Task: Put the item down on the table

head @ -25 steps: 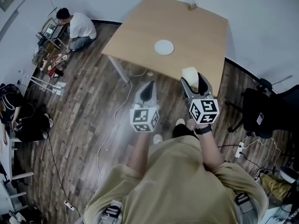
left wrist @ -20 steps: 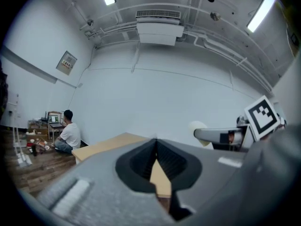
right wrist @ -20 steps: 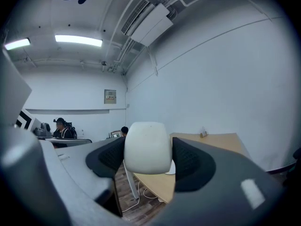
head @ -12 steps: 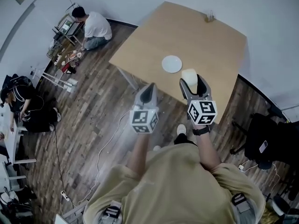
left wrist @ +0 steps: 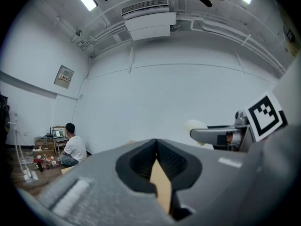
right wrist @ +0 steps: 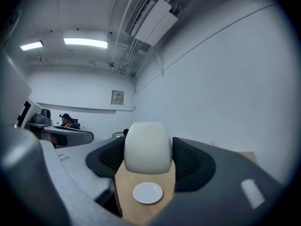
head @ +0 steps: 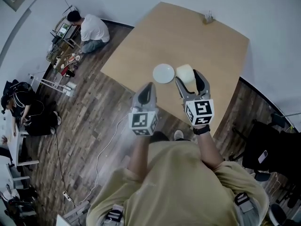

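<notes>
A white cup (head: 185, 73) (right wrist: 147, 147) is clamped between the jaws of my right gripper (head: 190, 81) (right wrist: 148, 160), held in the air over the near part of the wooden table (head: 202, 46). Just left of the cup, a small white plate (head: 163, 73) (right wrist: 147, 192) lies on the table. My left gripper (head: 145, 93) (left wrist: 160, 175) hangs at the table's near edge, left of the plate, with its jaws shut and nothing between them. In the left gripper view the cup (left wrist: 194, 125) shows at the right.
A small object (head: 208, 18) stands at the table's far edge by the wall. A black office chair (head: 263, 145) stands right of the table. One person sits on the floor at far left (head: 89, 29), another sits lower left (head: 21, 109). Cables run over the wood floor (head: 84, 126).
Both grippers have come forward over the table's near edge. The cup in the right gripper now hangs right beside the plate instead of short of it.
</notes>
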The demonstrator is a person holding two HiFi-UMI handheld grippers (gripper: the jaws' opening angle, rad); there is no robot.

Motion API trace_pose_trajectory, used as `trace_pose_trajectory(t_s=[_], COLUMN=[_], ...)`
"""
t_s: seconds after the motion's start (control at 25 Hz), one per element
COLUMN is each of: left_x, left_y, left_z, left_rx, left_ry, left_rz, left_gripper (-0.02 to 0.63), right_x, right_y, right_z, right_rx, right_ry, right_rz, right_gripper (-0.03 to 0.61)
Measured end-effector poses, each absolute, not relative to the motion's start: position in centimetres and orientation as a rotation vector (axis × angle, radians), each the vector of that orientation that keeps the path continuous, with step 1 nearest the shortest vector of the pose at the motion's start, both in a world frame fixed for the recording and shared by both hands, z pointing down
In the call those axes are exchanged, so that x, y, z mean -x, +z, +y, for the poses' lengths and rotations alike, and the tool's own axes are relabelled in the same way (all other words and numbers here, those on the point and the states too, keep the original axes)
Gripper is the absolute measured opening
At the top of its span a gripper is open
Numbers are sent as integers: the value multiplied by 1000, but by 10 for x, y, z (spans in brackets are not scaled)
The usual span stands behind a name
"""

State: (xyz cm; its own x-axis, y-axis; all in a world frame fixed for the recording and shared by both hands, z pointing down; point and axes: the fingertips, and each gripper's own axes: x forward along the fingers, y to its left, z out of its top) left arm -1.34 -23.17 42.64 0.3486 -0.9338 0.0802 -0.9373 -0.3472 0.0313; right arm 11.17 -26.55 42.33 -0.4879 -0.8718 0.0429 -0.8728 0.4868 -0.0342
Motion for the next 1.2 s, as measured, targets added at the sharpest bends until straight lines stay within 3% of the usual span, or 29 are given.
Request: trace_pose_trajectory(t_s=[1.2], left_x=[61], left_y=[578], left_z=[-454], left_rx=[-2314], left_ry=[245], left_rz=[-1453], left_gripper=[2], right_x=[-17], right_y=[605], right_z=[-467], right_rx=[-1323], right_ry=[450], right_rz=[-2448], right_gripper=[316])
